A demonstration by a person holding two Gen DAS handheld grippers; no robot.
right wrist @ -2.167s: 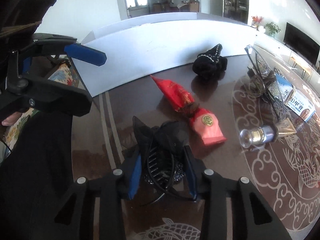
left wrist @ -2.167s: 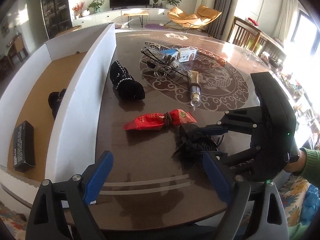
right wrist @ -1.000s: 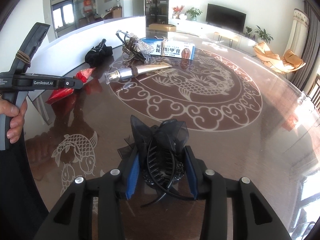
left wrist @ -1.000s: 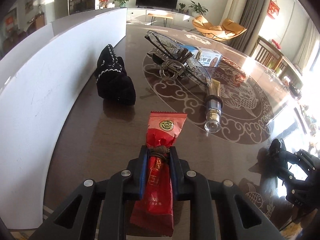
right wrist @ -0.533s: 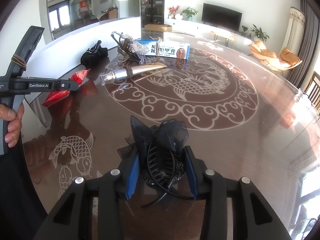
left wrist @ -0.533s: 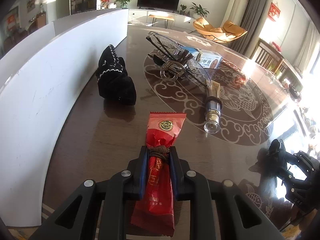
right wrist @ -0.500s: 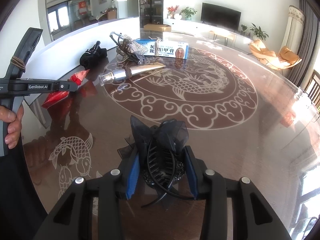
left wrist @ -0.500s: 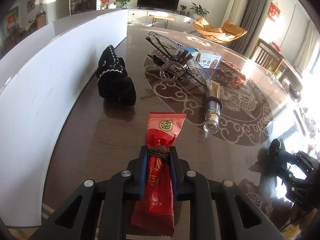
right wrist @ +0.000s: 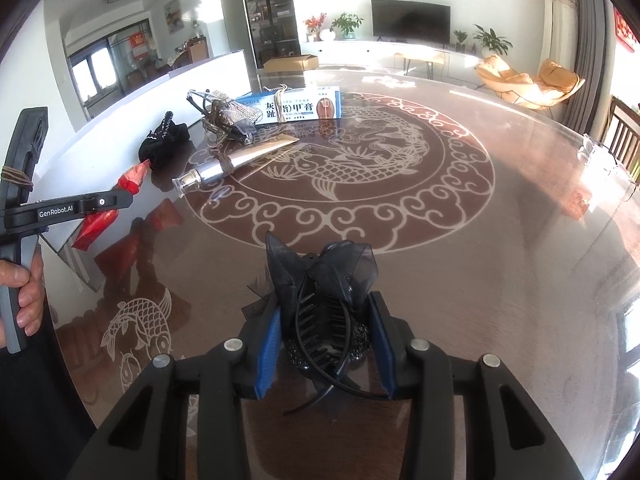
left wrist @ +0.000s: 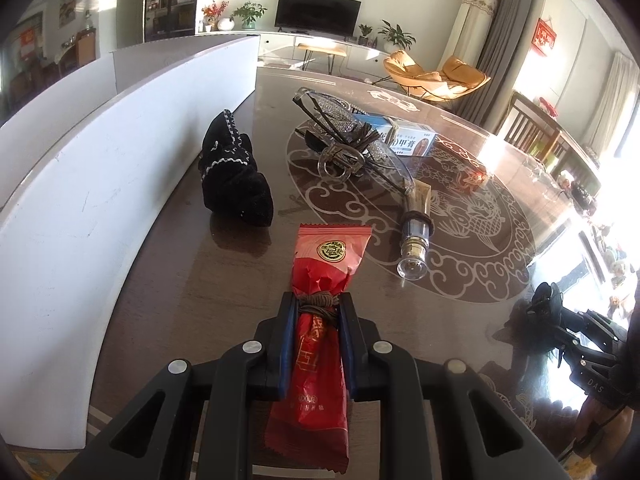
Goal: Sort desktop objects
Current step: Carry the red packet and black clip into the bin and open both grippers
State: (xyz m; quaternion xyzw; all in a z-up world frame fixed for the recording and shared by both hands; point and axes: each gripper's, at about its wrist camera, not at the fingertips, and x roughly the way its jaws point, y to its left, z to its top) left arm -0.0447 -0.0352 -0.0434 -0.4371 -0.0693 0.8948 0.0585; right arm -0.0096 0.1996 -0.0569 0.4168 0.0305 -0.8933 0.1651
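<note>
Here, left claw (left wrist: 316, 334) clenched on red snack packet (left wrist: 316, 344) above worktop (left wrist: 168, 264) | right claw (right wrist: 325, 344) gripping black hair clip (right wrist: 320, 312) | advice: lift both level, clear white bin wall (left wrist: 100, 184) before releasing.

Bright daylight floods in from the right-hand windows, glaring off the glossy table (left wrist: 500, 168); fisheye edges bend and darken.

Two hair clips (right wrist: 324, 312), perhaps; one tube (left wrist: 416, 236).
</note>
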